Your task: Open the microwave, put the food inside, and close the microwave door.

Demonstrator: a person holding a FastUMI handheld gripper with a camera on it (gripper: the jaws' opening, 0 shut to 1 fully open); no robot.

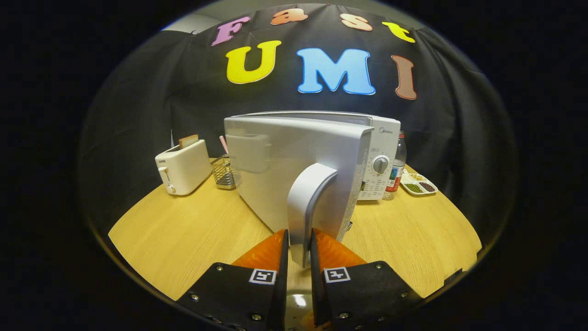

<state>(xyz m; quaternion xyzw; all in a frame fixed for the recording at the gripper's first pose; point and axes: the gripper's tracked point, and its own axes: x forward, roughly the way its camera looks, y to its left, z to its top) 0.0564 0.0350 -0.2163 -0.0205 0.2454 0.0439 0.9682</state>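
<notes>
Two black fingers (279,280) of my gripper (299,250) sit at the bottom centre of the frame, each carrying one square marker tag and backed by an orange panel. They stand narrow, one on either side of the lower end of the door handle (308,202); I read both inner faces as pressing on it, so I log the handle as held.

One handle, pale and curved, rises from between the fingers toward the middle of the frame. It belongs to one door (294,161), silver and glossy, swung part-way out so its outer face slants toward me across the centre. Behind it, at centre right, one white microwave (383,156); I count one round dial (381,164) on its control panel. Cavity interior is hidden by the door from here.

One round wooden table (183,230) carries everything. At left of centre: one white toaster (183,168) with one slice of bread (189,140) standing in its slot. Just right of the toaster, partly behind the door edge: one wire basket (224,174), with one pink-striped stick rising from it.

Right of the microwave: one clear bottle (397,168) with a red-and-white label, touching or just beside the casing, cannot tell which. Farther right: one white divided dish (418,184); I count three compartments of food, one green, one dark, one pale.
</notes>
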